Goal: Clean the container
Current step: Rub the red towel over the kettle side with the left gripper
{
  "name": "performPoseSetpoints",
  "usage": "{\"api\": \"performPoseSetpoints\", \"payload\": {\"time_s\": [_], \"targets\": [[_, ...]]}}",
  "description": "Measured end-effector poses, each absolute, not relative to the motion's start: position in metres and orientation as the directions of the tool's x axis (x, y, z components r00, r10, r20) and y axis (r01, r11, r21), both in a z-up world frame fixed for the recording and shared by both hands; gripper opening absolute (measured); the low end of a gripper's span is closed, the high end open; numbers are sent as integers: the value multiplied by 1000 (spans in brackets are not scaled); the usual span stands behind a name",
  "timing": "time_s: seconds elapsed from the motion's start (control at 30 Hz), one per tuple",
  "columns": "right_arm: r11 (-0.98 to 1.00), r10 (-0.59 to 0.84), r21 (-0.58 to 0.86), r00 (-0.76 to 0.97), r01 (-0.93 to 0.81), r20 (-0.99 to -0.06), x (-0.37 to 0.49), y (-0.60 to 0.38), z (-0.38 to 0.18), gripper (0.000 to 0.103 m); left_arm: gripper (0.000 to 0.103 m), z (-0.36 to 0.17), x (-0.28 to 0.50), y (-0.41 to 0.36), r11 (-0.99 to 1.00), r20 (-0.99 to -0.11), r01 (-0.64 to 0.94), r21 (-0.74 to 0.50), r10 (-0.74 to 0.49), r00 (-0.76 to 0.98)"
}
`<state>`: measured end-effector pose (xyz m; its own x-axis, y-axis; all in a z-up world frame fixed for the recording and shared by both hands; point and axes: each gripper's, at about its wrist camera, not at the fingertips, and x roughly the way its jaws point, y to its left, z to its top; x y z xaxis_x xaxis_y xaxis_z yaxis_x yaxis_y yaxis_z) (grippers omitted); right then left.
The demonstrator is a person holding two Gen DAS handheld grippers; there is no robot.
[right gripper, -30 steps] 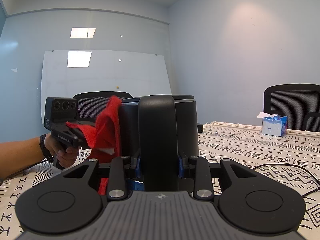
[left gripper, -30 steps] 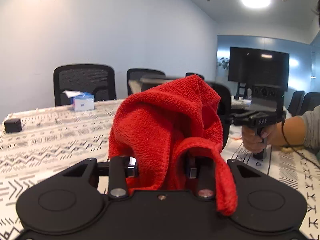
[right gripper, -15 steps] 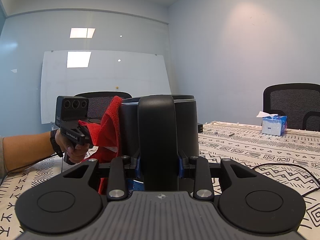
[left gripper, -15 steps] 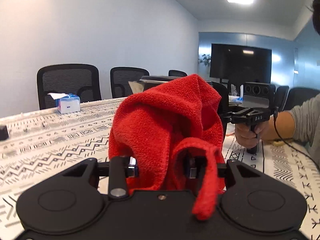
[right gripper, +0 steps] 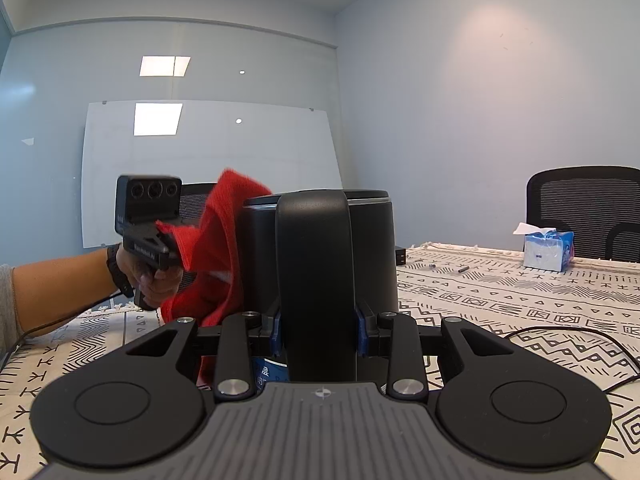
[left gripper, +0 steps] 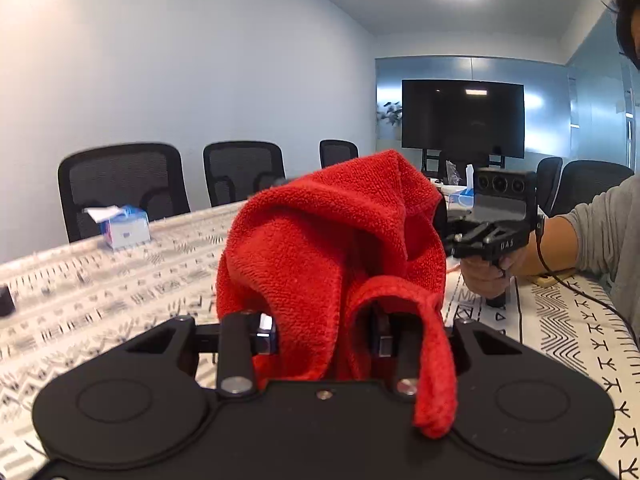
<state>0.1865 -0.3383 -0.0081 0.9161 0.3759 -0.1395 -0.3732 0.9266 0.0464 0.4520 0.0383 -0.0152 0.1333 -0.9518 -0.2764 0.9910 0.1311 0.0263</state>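
left tool (left gripper: 324,332) clamps the red terry cloth (left gripper: 332,248); right tool (right gripper: 318,332) grips the tall black plastic container's (right gripper: 372,248) handle; contact at centre-left seems partial: press flat, wipe steadily.

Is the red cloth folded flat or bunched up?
Bunched up: the red cloth bulges in loose folds from the left hand-held gripper, one tail hanging.
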Motion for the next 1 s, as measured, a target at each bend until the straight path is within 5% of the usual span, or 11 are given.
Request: {"api": "performPoseSetpoints", "payload": {"time_s": [0.27,0.5,0.73,1.0], "targets": [[927,375,45,916,-373,-140,186,-339,-8,31,41,-31,454,30,138,-363,990,27,-921,138],[927,375,45,916,-373,-139,186,-338,-9,31,41,-7,453,34,123,-294,991,48,-947,132],[928,373,43,918,-370,-139,186,-337,-9,31,41,-31,459,24,115,-398,992,59,-908,129],[928,373,44,917,-371,-139,188,-338,-9,31,41,-16,458,32,104,-312,993,53,-943,116]]}}
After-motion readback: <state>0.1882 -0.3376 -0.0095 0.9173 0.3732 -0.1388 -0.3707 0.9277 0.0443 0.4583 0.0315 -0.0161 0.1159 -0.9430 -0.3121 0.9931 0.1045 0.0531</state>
